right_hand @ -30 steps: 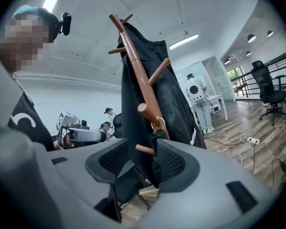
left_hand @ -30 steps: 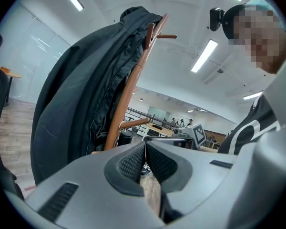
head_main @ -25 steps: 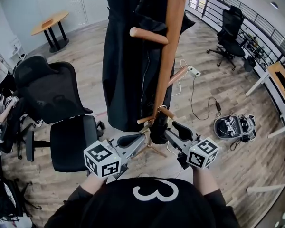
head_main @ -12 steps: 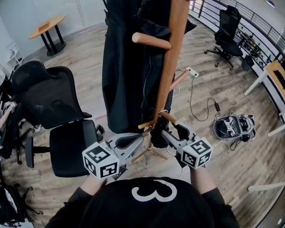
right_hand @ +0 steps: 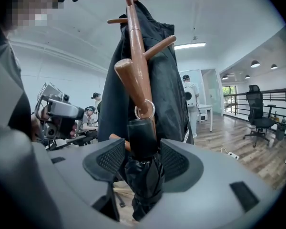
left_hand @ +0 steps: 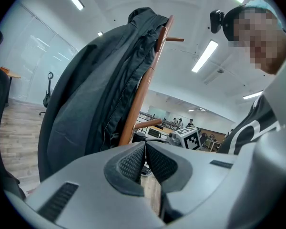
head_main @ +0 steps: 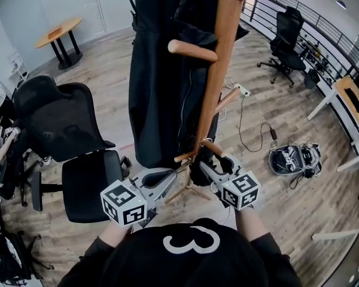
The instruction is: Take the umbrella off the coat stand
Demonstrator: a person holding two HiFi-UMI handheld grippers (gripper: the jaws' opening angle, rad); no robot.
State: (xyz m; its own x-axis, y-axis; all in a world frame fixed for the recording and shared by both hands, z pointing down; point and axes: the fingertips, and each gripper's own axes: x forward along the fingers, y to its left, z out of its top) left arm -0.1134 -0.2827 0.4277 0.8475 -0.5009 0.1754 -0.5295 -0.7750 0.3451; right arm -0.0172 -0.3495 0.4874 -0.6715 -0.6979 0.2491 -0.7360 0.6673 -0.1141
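Item: left gripper point(left_hand: 144, 160). Jaws were closed, pads meeting at the tips with nothing between them; it was held low, short of the stand.

Item: right gripper point(right_hand: 142, 157). Jaws stood wide and had just been opening; the umbrella's handle sat between the pads, which did not press on it.

Item: umbrella point(right_hand: 145, 187). Black, folded. It hung upright between the right gripper's jaws, suspended by a metal ring point(right_hand: 145, 109) looped over a lower peg point(right_hand: 133, 78) of the coat stand, close against the pole.

Item: coat stand point(head_main: 218, 70). Wooden, an upright pole with angled pegs.

Item: coat point(head_main: 161, 88). Black, long. It draped down the far side of the stand.

Item: office chair point(head_main: 78, 142). Black, with a mesh back. It stood to the left of the stand on the wood floor point(head_main: 251, 130).

Item: power strip point(head_main: 244, 89). White, on the floor beyond the stand's base, its cable trailing.

Item: bag point(head_main: 293, 159). Open, on the floor to the right.

Item: round table point(head_main: 63, 28). It stood in the far left corner.
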